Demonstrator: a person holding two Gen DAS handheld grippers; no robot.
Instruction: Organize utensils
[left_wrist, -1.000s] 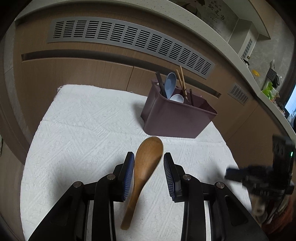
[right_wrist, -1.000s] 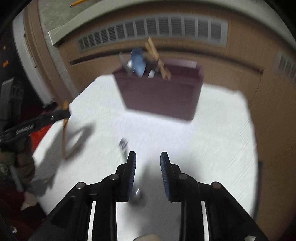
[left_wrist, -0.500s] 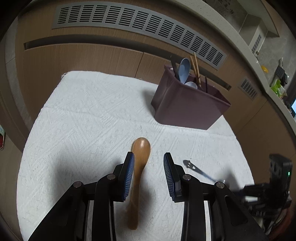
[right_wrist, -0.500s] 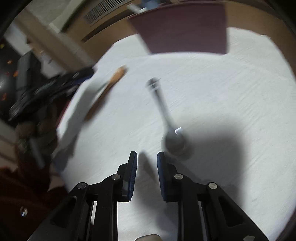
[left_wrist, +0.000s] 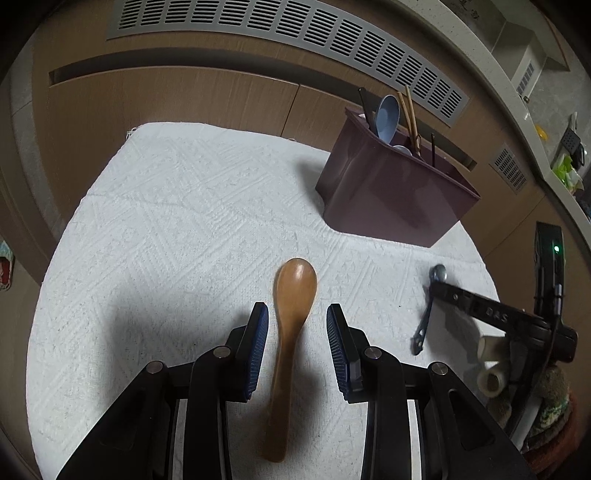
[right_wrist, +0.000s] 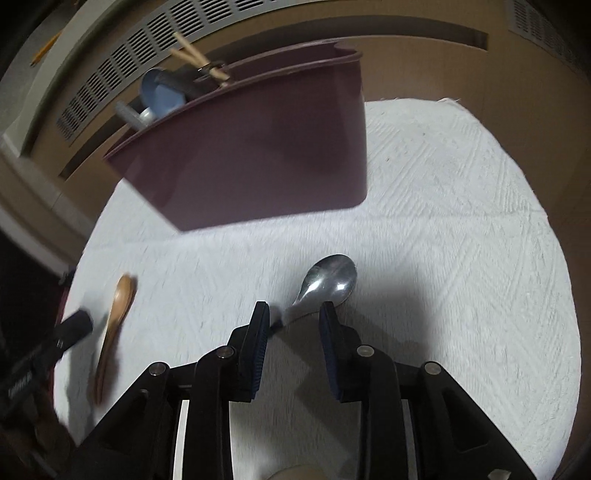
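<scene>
A wooden spoon (left_wrist: 291, 332) lies on the white towel (left_wrist: 177, 229), its handle between the jaws of my open left gripper (left_wrist: 297, 325), which does not touch it. It also shows in the right wrist view (right_wrist: 114, 317). A metal spoon (right_wrist: 325, 284) lies on the towel with its neck between the jaws of my open right gripper (right_wrist: 294, 325); the left wrist view (left_wrist: 430, 306) shows it under that gripper's finger. A maroon utensil bin (left_wrist: 395, 195) stands at the back, also seen in the right wrist view (right_wrist: 258, 155).
The bin holds a blue spoon (left_wrist: 388, 118), wooden chopsticks (left_wrist: 408, 110) and dark utensils. Wooden cabinet fronts with a grey vent grille (left_wrist: 280, 33) rise behind the towel. The towel's far edge runs along the cabinet.
My right gripper has swung round and come down over the metal spoon, jaws now astride its neck. My left gripper has eased forward along the wooden spoon. Both spoons still lie on the towel.
</scene>
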